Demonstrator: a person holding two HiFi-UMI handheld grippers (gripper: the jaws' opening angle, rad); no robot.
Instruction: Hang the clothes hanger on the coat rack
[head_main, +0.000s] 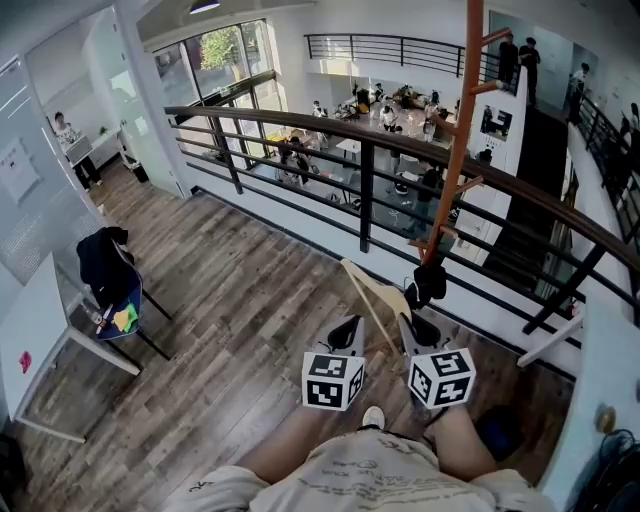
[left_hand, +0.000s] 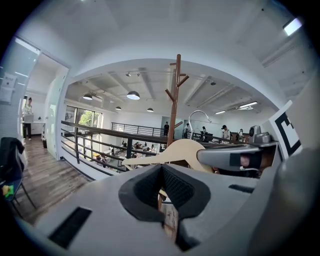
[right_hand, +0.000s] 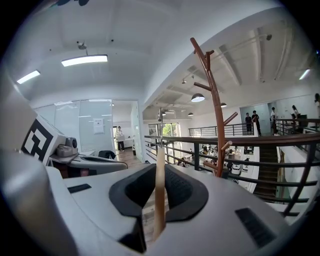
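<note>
Beside the railing (head_main: 300, 125) stands the coat rack (head_main: 458, 150). Short of it, held up, is the clothes hanger (head_main: 390, 297), judged rigid, light, smooth wood; grip its flat body. Right gripper (head_main: 418, 328) clamps it edge-on; left gripper (head_main: 347, 328) pinches its pale edge, apparently.

We took the coat rack (head_main: 463, 120) for wood stained red-brown, smooth, with a faint satin finish. Just before its foot, the clothes hanger (head_main: 372, 292) was pale wood, smooth and matt, and its hook (left_hand: 191, 119) looked like bright metal. Behind the rack, the railing (head_main: 365, 195) seemed to be dark, matt painted metal, under a handrail (head_main: 300, 118) with a dull sheen. Around the rack's foot, the floor (head_main: 230, 300) was grey-brown wood planking, grained and matt. Nearer us than the rack, the left gripper (head_main: 346, 328) and right gripper (head_main: 417, 327) had smooth, matt grey shells, plastic by their look, and black ribbed pads (right_hand: 182, 192). Well left of the rack, dark cloth (head_main: 103, 262) hung over a chair (head_main: 152, 347).
</note>
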